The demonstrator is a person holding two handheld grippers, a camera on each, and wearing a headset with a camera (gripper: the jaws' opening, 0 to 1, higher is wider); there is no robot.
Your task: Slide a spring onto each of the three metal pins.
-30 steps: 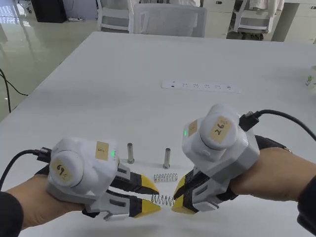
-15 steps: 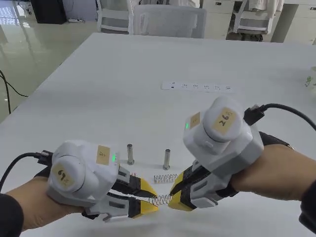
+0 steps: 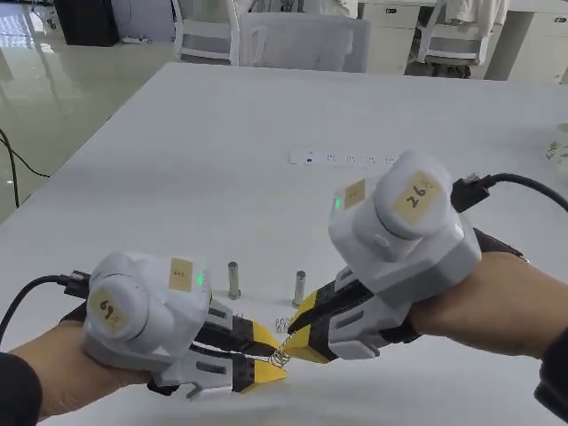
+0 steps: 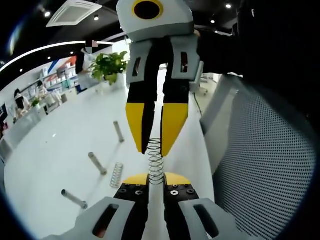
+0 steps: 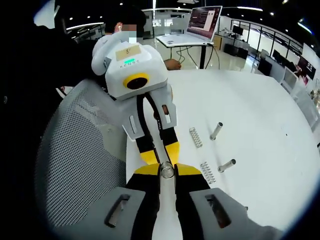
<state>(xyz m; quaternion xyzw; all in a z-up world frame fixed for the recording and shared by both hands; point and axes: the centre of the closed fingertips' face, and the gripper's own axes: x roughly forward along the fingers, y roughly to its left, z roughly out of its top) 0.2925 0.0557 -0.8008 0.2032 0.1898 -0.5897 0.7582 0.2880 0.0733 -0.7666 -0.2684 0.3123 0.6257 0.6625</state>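
Note:
A small steel spring is held between both grippers, low over the white table. My left gripper is shut on one end of the spring. My right gripper comes in from the right, tilted down, and is shut on the other end. In the left gripper view the right gripper's yellow fingers straddle the spring's far end. Two upright metal pins stand just beyond the tips. A third pin lies near them. Two loose springs lie by the pins.
A white power strip lies across the middle of the table. Chairs stand at the far edge. A grey mesh chair back sits close behind the left gripper. A cable trails from the right gripper.
My right gripper has risen, tilted down and closed in on the left one. The stretch of spring showing between the two sets of tips has shrunk. The pins have not moved.

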